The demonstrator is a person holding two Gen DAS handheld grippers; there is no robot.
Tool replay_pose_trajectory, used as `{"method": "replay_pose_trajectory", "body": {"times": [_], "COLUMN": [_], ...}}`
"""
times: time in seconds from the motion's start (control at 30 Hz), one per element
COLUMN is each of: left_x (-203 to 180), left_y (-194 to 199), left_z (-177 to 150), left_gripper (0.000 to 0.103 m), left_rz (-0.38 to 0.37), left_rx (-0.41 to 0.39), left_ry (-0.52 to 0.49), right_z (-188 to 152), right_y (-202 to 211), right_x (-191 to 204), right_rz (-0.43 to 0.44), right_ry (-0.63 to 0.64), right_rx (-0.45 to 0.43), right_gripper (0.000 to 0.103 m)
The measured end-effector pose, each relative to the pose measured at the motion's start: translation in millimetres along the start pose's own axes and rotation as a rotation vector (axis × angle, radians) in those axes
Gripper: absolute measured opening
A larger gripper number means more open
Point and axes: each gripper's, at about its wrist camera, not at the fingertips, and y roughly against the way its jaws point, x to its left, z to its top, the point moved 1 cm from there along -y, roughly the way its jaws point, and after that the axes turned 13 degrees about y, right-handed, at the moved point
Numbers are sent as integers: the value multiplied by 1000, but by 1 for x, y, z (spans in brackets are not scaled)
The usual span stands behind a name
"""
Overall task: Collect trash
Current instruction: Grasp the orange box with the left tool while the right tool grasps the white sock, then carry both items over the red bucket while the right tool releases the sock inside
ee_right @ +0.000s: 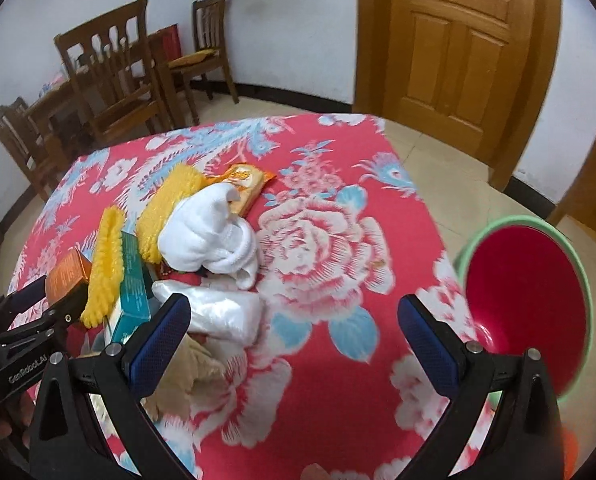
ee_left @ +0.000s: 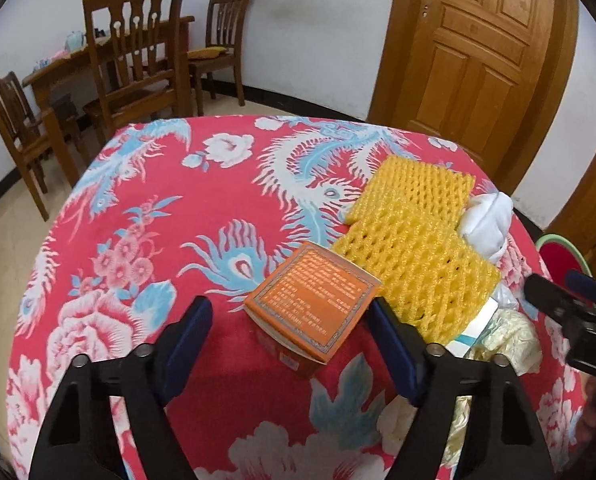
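Observation:
An orange box (ee_left: 314,300) lies on the red flowered tablecloth (ee_left: 146,208). My left gripper (ee_left: 288,312) stands open around it: the right pad is close to the box's edge and the left pad is clear of it. Behind the box lie two yellow foam nets (ee_left: 414,272), a white cloth (ee_left: 484,220) and crumpled bags. In the right wrist view the same pile holds a teal box (ee_right: 132,288), a clear plastic bag (ee_right: 222,312) and an orange snack wrapper (ee_right: 246,184). My right gripper (ee_right: 294,308) is open over bare cloth, right of the pile, holding nothing.
A red basin with a green rim (ee_right: 526,296) sits beyond the table's right edge, near the right gripper. Wooden chairs (ee_left: 138,52) and a table stand at the back left, and a wooden door (ee_left: 478,48) at the back right. Tiled floor surrounds the table.

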Motion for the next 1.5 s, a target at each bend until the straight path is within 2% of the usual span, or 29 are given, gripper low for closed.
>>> {"method": "replay_pose_trajectory", "body": {"times": [0.07,0.17,0.27,0.37,0.4,0.5,0.57,0.63,0.67,0.73,0.8,1.13,1.5], "left_x": [0,0,1,1,1,4,5,5,5,4,3,-1,-4], "left_y": [-4,-10,-12,-12,-11,-6,-2,3,7,14,19,30,39], "left_z": [1,2,2,2,2,5,7,8,9,10,10,9,10], "left_gripper": [72,60,59,58,58,58,58,58,58,58,58,58,58], "left_rz": [-26,-54,-63,-68,-67,-58,-62,-62,-63,-67,-72,-80,-83], "left_rx": [16,34,28,25,24,7,-4,-14,-22,-34,-43,-55,-71], "left_ry": [11,25,26,27,29,38,45,49,49,47,46,52,50], "right_z": [4,12,18,22,22,23,22,22,22,22,21,17,3], "right_y": [-8,-20,-31,-43,-45,-52,-56,-55,-55,-53,-50,-26,19], "right_x": [3,5,6,6,6,7,8,8,8,7,5,0,-12], "right_rz": [16,39,67,104,113,149,162,164,172,176,178,179,196], "right_ry": [14,29,33,34,34,31,26,28,25,18,8,6,-36], "right_rx": [5,3,1,12,16,35,45,38,35,24,14,-30,-107], "right_gripper": [101,99,94,84,79,54,43,26,24,12,7,5,5]}}
